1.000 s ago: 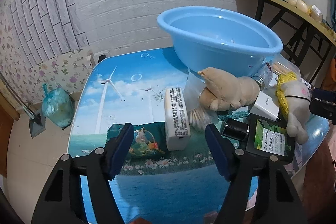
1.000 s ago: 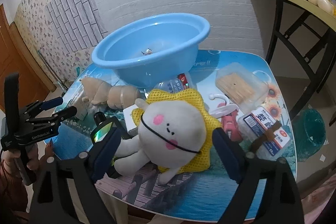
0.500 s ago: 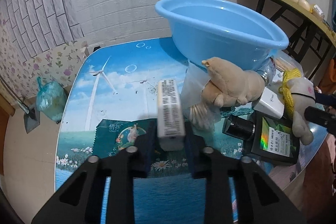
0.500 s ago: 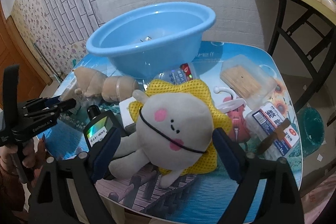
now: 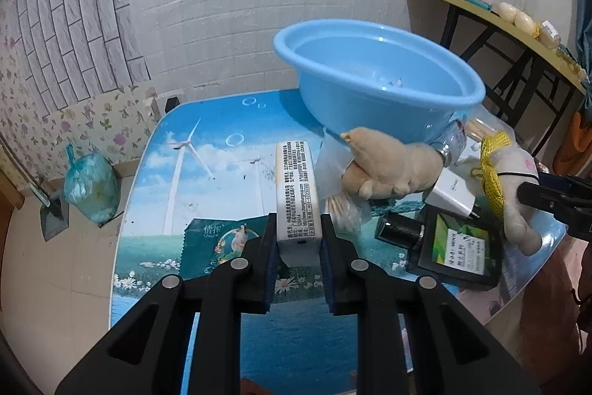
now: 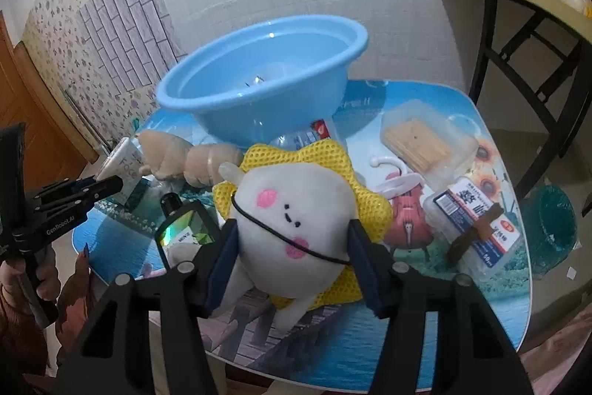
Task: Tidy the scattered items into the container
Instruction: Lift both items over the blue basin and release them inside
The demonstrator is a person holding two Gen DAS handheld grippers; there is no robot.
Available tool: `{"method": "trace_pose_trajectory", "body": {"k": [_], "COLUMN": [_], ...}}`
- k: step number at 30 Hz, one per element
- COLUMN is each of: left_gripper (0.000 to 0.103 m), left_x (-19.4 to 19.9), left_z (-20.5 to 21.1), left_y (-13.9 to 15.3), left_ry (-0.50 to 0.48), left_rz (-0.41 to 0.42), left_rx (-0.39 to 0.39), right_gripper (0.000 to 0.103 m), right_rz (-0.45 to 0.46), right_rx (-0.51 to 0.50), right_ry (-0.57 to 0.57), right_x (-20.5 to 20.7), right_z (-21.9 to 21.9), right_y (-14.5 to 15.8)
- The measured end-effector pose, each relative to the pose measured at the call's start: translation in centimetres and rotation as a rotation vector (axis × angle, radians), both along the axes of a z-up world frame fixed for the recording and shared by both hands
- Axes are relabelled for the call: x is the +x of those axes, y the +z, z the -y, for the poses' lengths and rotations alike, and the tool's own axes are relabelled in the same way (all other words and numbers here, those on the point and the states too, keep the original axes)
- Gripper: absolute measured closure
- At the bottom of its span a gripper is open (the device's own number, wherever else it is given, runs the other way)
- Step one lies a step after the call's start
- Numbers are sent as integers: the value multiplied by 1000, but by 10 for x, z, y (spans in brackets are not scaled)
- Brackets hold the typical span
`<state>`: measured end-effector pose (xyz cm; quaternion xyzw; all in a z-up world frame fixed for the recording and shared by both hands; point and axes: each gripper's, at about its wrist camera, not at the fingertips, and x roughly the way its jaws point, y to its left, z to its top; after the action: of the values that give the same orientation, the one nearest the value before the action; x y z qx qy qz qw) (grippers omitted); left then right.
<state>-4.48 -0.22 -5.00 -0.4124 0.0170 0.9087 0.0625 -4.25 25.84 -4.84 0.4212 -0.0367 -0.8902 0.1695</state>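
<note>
The left gripper (image 5: 299,248) squeezes a white box (image 5: 297,195) tight at the bottom middle of its view. The right gripper (image 6: 290,260) is closing on a white plush toy (image 6: 292,213) in a yellow net, and its pads touch the toy's sides. The blue bowl (image 6: 259,80) sits behind them, near the top middle, on the picture table (image 5: 222,150). A tan plush toy (image 5: 392,169) lies just in front of the bowl.

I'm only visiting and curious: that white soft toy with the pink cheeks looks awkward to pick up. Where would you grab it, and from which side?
Across its round head, coming from the table's near edge. The soft toy lies face up, and the head is its widest, squashiest part; the limbs are thin and floppy. The right gripper is closing on the head's two sides now, both pads at its cheeks.
</note>
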Motion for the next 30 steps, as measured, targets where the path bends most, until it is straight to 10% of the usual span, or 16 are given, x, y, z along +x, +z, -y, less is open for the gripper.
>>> {"method": "trace_pose_trajectory", "body": {"k": [30], "left_gripper": [84], "left_x": [-17], "left_z": [-40], "left_y": [75], "left_ry": [-93], "left_rz": [-157], "left_rx": [35], "right_gripper": [47], "right_rz": [-200], "right_rx": [-66], "right_ry": [39], "right_x": [-8], "right_z": [6], "right_y": [66]}}
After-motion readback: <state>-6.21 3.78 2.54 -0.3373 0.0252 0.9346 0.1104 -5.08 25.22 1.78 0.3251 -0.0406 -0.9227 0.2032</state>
